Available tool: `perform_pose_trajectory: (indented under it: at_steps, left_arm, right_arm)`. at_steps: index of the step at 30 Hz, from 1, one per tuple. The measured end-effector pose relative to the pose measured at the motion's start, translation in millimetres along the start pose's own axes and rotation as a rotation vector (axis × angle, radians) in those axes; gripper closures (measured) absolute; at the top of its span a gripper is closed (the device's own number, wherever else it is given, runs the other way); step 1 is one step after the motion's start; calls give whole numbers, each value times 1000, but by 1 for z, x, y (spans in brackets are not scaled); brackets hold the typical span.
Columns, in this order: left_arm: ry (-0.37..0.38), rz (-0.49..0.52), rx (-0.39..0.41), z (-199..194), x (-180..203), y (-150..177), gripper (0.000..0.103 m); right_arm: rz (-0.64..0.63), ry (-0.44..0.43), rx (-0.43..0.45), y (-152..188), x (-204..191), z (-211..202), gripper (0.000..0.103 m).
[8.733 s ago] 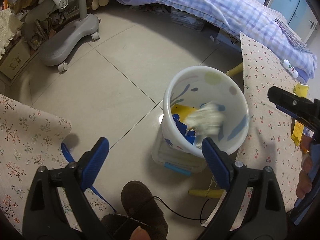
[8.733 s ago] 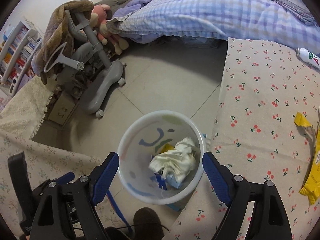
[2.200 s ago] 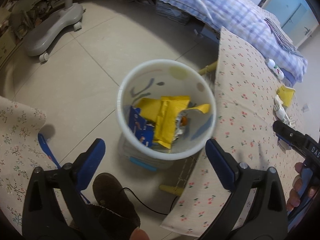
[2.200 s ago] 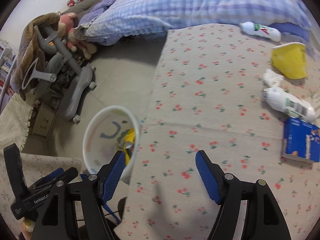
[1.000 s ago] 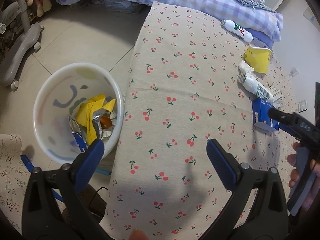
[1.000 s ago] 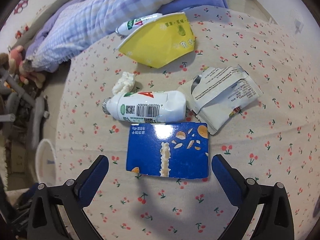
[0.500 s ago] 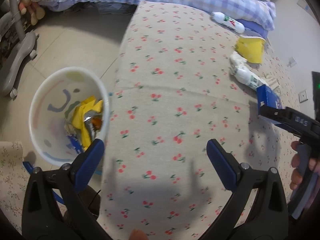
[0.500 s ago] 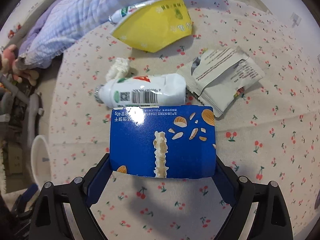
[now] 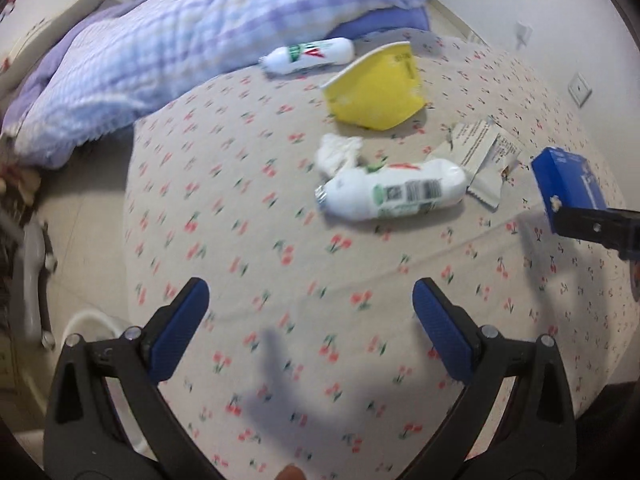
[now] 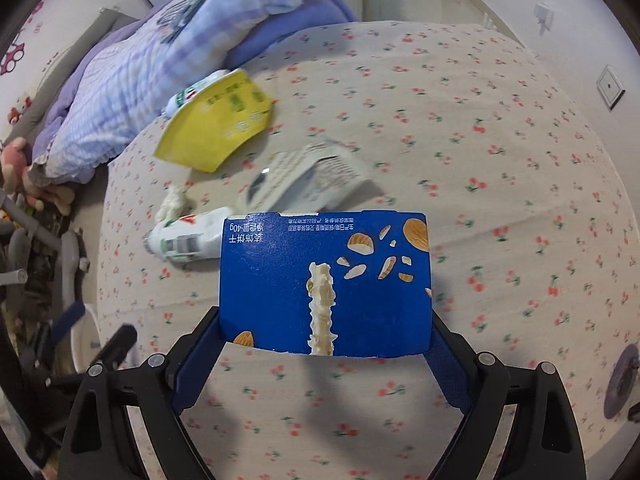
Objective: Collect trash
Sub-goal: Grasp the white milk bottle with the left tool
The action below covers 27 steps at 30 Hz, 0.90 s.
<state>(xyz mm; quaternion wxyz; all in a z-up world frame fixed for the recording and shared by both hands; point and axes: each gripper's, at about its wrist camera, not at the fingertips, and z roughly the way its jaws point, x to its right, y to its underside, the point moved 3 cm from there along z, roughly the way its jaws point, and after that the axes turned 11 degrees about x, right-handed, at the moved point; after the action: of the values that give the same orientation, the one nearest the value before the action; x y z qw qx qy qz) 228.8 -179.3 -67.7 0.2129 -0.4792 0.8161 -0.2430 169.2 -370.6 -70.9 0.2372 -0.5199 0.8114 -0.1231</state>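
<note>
My right gripper [image 10: 324,344] is shut on a blue snack box [image 10: 325,280] and holds it just above the cherry-print table [image 10: 520,160]; the box also shows in the left wrist view [image 9: 568,184]. My left gripper [image 9: 310,320] is open and empty over the near part of the table. Trash lies ahead of it: a white bottle [image 9: 394,194], a crumpled tissue [image 9: 338,152], a yellow paper cup [image 9: 376,94], a torn silver wrapper [image 9: 480,160] and a second white bottle [image 9: 310,54]. The white bin's rim [image 9: 86,320] peeks out at lower left.
A bed with a purple checked quilt [image 9: 168,60] borders the table's far side. A grey chair base [image 9: 32,272] stands on the tiled floor at left. Wall sockets [image 9: 580,88] sit at right.
My right gripper closed on the blue box and lifted it off the table. My left gripper swung from the bin towards the trash on the table.
</note>
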Motion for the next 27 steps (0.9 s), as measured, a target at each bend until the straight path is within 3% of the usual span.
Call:
perform_pose_trajectory:
  at_steps: [10, 13, 16, 19, 21, 23, 27]
  left_arm:
    - [111, 315, 22, 44, 59, -49, 23]
    - [144, 396, -22, 57, 73, -46, 24]
    - [124, 453, -78, 67, 81, -35, 26]
    - [141, 393, -70, 63, 79, -34, 40]
    - [145, 329, -79, 60, 75, -33, 57]
    - [138, 281, -84, 55, 74, -30, 67]
    - [164, 161, -81, 37, 67, -16, 73]
  right_arm:
    - [67, 49, 25, -17, 67, -11, 9]
    - [88, 49, 20, -18, 81, -11, 9]
    - [90, 55, 26, -20, 90, -13, 9]
    - [95, 64, 28, -19, 96, -14, 9]
    - [102, 69, 27, -18, 100, -13, 9]
    - [108, 68, 28, -17, 102, -14, 9]
    - [98, 52, 41, -18, 93, -19, 9]
